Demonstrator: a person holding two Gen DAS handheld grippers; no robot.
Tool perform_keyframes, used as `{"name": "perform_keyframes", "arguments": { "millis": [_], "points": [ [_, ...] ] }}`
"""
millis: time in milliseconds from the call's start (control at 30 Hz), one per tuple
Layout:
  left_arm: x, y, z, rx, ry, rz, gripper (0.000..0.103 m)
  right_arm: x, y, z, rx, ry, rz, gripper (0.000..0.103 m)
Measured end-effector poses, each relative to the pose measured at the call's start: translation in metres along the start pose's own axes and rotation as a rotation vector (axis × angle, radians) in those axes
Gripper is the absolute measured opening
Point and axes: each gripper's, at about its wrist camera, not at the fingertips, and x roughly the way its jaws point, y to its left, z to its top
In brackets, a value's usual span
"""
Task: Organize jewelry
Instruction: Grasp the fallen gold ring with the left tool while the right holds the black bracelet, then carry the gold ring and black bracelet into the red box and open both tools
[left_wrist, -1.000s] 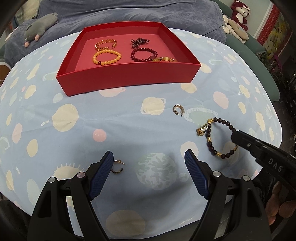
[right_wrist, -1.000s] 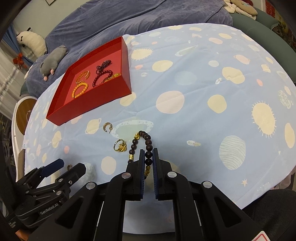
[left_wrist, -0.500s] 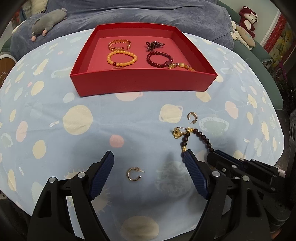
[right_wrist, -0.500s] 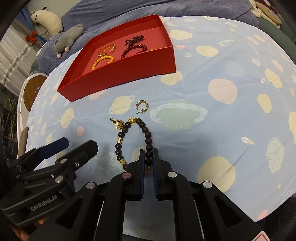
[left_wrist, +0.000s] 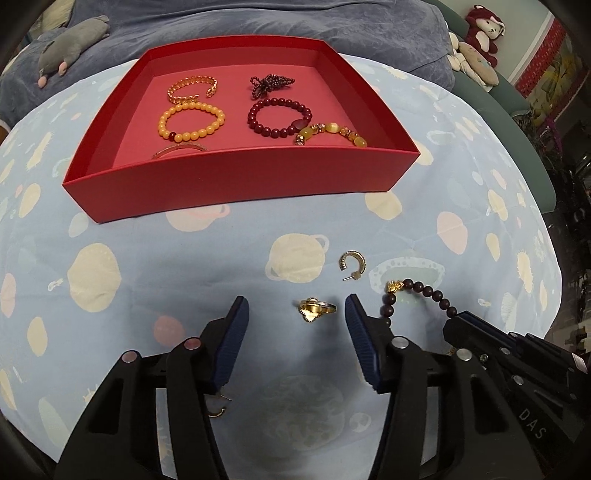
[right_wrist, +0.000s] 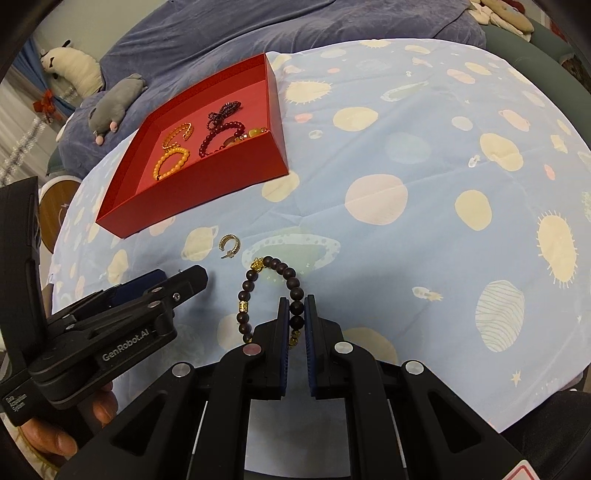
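- Left tongs: jaws apart, hovering low over the blue planet-print cloth. A gold ring lies on the cloth between the two blue pads, touching neither.
- Right tongs: jaws together, clamped on the dark beaded bracelet. Seen from the right wrist, the free part of the loop arches toward 11 o'clock from the pads, with a gold charm at its far end. Whether the loop rests on the cloth cannot be told.
- In the left wrist view the same bracelet sits at 3 o'clock of the ring, just beside the left tongs' right pad.
- Gold hoop earring: lies on the cloth at 1 o'clock of the ring, near the bracelet's charm, apart from both.
- Second hoop earring: partly hidden under the left tongs' left arm, at the lower edge of the view.
- Red tray: stands on the cloth at 12 o'clock of the left tongs, well apart from the loose pieces. It holds a gold chain bracelet, an orange bead bracelet, a dark red bead bracelet, a yellow stone bracelet, a small dark beaded piece and a thin bangle against the near wall.
- Grey plush toy: lies on the blue bedding beyond the tray, at 11 o'clock.
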Motion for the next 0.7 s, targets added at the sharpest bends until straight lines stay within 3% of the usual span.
{"name": "perform_keyframes", "arguments": {
  "millis": [167,233,500,700],
  "points": [
    [0.001,-0.003,0.000,0.027,-0.011,-0.007,0.031,0.001,0.002,0.001,0.001,-0.001,0.002,0.008],
    [0.002,-0.003,0.000,0.034,-0.009,-0.015,0.020,0.001,0.002,0.001,0.000,-0.001,0.002,0.008],
    [-0.004,-0.002,-0.005,0.029,-0.004,-0.029,0.019,-0.004,0.007,0.005,-0.012,-0.014,0.012,0.008],
    [-0.031,0.009,-0.005,0.002,-0.017,-0.039,0.019,-0.027,0.026,0.019,-0.041,-0.058,0.058,0.008]
  ]
}}
